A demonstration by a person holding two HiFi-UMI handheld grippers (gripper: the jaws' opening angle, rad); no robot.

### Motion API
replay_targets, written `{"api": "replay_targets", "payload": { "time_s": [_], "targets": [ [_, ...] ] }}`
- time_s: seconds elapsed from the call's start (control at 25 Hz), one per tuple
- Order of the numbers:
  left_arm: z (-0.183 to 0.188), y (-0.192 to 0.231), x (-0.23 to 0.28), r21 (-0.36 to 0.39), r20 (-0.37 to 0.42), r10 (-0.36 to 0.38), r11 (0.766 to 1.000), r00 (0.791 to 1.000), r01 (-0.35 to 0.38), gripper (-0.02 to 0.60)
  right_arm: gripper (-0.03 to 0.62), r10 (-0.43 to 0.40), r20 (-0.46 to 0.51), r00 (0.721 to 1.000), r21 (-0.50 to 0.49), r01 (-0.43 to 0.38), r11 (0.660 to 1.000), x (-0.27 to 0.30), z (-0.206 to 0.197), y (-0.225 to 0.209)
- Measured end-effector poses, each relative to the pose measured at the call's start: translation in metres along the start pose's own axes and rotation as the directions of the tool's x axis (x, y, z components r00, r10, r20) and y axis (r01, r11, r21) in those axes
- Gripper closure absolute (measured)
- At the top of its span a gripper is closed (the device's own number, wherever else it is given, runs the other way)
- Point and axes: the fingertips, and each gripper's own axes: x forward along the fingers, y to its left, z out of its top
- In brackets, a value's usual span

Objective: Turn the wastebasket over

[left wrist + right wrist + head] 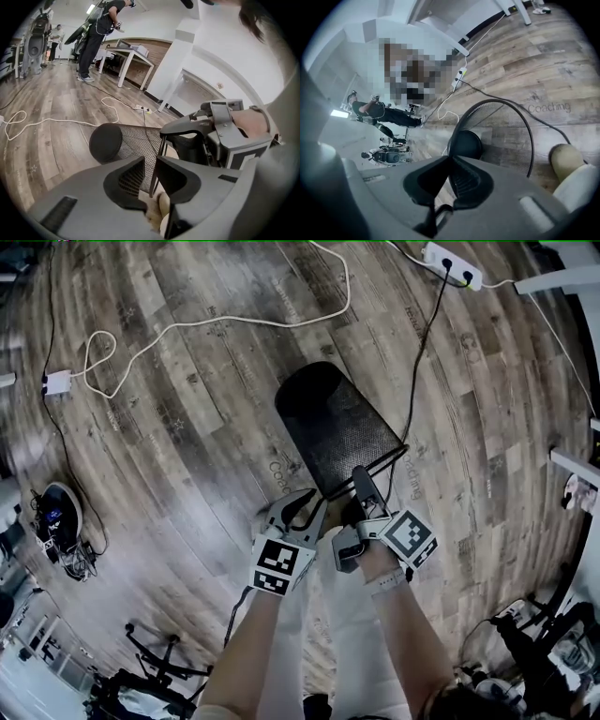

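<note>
The black mesh wastebasket (333, 427) lay on its side on the wood floor (187, 446), just in front of the person. Its solid round bottom faced far and its open mouth faced near. In the head view both grippers met at the near edge of the mouth. The left gripper (302, 510) was at the lower left of the rim and the right gripper (361, 486) at the lower right, close beside each other.

In the left gripper view the left gripper (149, 161) had its jaws drawn in on the thin rim wire, which ran down between them. The mesh wall of the wastebasket (136, 145) stretched away behind, and the right gripper (168, 133) sat on the rim just to the right.

In the right gripper view the right gripper (450, 161) had its jaws nearly together, pinching the rim where the hoop came down into them. The inside of the wastebasket (506, 126) opened beyond.

A white cable (216, 322) looped across the far floor. A black cable (427, 334) ran from a power strip (453, 265) at the far right, down past the right side of the wastebasket. Far off in the left gripper view, people (96, 33) stood near a table (126, 54).
</note>
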Motion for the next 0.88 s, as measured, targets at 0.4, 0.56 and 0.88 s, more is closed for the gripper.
{"api": "replay_targets", "payload": {
  "time_s": [0.4,0.56,0.88],
  "targets": [
    [-0.049,0.013,-0.004,0.109,-0.204,0.082,0.992,0.976,-0.060,0.508,0.576,-0.090,0.031,0.995,0.199,0.082,0.976,-0.012,-0.022,-0.001],
    [-0.050,0.029,-0.009,0.056,-0.177,0.116,0.993,0.977,-0.108,0.508,0.576,-0.119,0.045,0.992,0.282,0.101,0.954,-0.014,-0.032,-0.001],
    [-0.024,0.042,-0.011,0.139,-0.185,0.101,0.987,0.978,-0.076,0.532,0.571,-0.126,0.066,0.990,0.350,0.095,0.932,-0.004,-0.023,0.011]
  ]
}}
